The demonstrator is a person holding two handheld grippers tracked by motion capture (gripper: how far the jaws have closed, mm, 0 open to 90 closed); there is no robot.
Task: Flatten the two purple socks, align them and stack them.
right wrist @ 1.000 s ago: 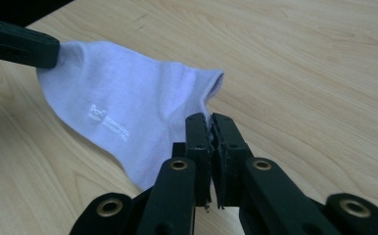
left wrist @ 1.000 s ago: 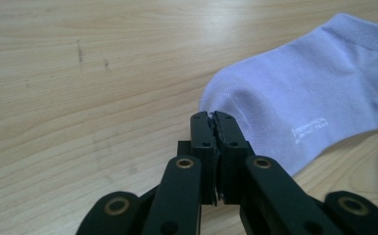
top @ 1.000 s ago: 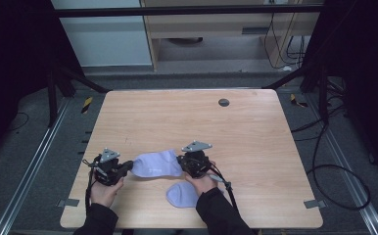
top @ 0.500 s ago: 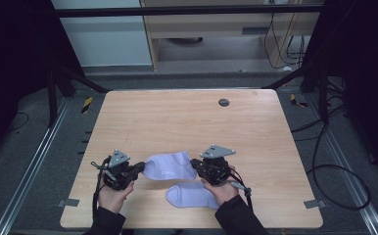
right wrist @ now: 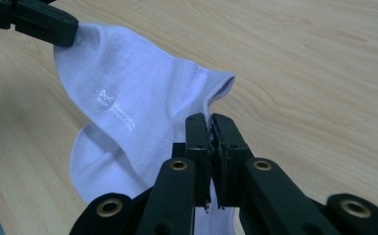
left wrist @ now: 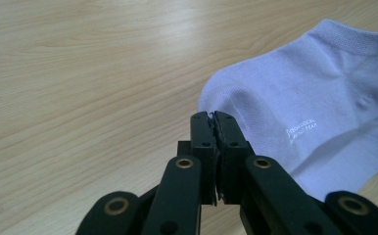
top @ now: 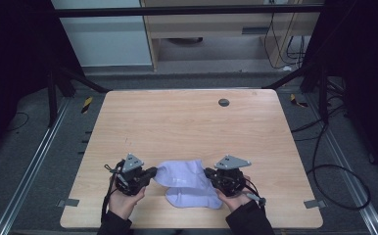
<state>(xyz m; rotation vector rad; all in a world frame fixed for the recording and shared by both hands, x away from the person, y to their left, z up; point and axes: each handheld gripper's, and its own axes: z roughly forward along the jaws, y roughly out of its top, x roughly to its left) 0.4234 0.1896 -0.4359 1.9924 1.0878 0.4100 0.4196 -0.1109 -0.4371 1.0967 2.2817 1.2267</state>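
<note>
High view: a pale lilac sock [top: 186,172] is seen stretched between two claws near the near edge of the wooden counter [top: 187,122]. A second sock [top: 193,198] of the same colour is laid flat on the counter just beneath and nearer, partly covered by the first. The left claw [top: 151,172] is held by the person's left hand [top: 126,199] at the sock's left end, and the right claw [top: 207,174] is held by the right hand [top: 233,198] at its right end. A grey three-cornered plate is carried on top of each claw. A small dark round spot [top: 224,102] is seen on the far part of the counter, well apart from the socks.

Left gripper view: the left claw [left wrist: 211,120] is clenched on the rounded end of the sock [left wrist: 304,103], the jaws pressed together with fabric pinched between them. Small white lettering is printed on the sock.

Right gripper view: the right claw [right wrist: 209,122] is clenched on the open cuff edge of the sock [right wrist: 128,103], and the left claw [right wrist: 64,32] is seen gripping the sock's far end. The second sock [right wrist: 99,169] is seen lower, under the held one.
</note>
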